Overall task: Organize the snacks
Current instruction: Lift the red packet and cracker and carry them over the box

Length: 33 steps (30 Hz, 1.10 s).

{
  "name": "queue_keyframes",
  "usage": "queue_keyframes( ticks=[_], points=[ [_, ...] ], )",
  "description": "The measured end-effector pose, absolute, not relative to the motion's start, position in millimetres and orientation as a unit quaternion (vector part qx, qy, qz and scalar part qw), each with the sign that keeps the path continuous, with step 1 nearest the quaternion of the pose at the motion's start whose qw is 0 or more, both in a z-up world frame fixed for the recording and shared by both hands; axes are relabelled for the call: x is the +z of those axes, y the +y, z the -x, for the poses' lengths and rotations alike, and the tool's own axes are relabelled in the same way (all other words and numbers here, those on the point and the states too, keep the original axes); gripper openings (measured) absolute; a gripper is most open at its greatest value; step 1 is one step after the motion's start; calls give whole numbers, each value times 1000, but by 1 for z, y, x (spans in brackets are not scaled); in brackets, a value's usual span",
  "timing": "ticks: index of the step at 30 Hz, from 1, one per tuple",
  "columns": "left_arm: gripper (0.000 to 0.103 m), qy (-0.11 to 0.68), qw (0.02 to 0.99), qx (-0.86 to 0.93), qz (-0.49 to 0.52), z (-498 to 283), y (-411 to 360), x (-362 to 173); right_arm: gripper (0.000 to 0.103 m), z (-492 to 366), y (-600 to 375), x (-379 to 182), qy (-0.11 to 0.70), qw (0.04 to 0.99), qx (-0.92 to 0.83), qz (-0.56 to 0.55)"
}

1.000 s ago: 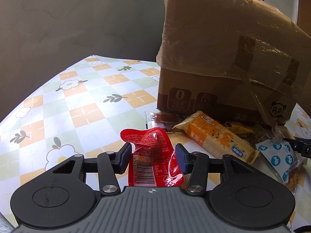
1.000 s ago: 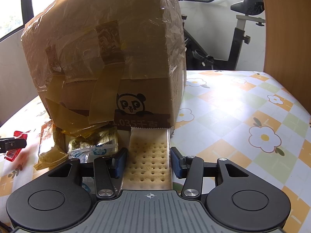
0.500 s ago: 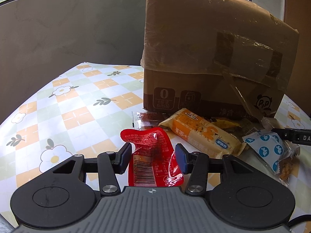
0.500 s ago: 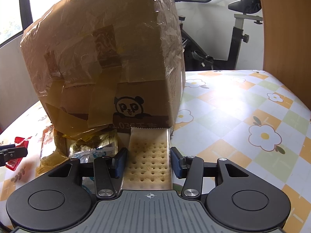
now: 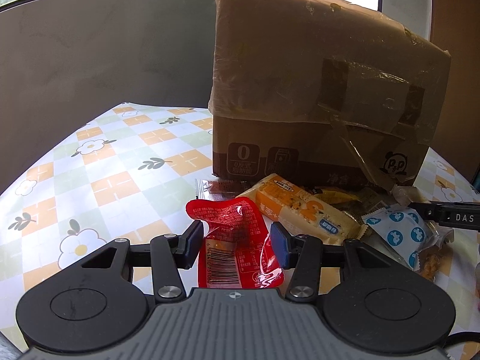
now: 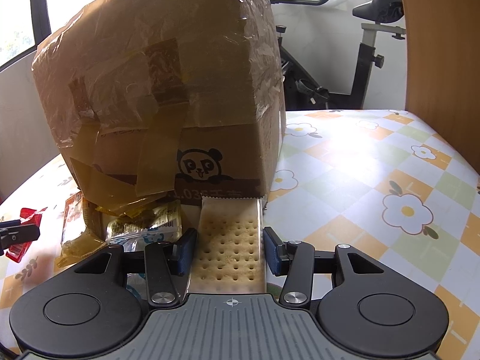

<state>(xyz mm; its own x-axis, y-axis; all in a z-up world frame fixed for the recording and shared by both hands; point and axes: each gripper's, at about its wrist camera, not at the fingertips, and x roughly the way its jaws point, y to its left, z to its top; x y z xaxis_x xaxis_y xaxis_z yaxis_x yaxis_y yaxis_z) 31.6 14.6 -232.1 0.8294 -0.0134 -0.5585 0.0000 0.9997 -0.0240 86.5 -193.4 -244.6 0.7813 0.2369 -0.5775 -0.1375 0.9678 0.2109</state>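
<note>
Box point(image 5: 315, 96) shifted; two claw-held packets.

Bright window daylight, tabletop glare

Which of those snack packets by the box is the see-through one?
The cracker packet between the right gripper fingers: its dotted crackers show through. The red packet and orange bar are printed and opaque.

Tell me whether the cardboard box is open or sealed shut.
Cannot tell for sure. The cardboard box has its visible faces covered in tape and plastic film, with no open flap showing; its top is unseen.
</note>
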Motion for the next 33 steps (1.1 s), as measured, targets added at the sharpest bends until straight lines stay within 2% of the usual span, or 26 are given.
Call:
queue_keyframes(
  ticks=[10, 13, 23, 27, 33],
  points=[
    [52, 261, 965, 2, 10, -20, 20, -209, 44, -63, -228, -215, 292, 945, 45, -139],
    [52, 242, 970, 2, -1, -24, 22, -188, 44, -52, -245, -186, 254, 955, 38, -147],
    [52, 89, 995, -25, -32, -51, 16, -69, 44, -81, -258, -55, 127, 981, 93, -112],
    [53, 92, 994, -44, -23, -89, 6, -43, 44, -126, -236, -28, 136, 977, 126, -104],
    [53, 134, 990, -37, -35, -152, -12, -39, 44, -183, -199, -27, 180, 973, 122, -81]
  ],
)
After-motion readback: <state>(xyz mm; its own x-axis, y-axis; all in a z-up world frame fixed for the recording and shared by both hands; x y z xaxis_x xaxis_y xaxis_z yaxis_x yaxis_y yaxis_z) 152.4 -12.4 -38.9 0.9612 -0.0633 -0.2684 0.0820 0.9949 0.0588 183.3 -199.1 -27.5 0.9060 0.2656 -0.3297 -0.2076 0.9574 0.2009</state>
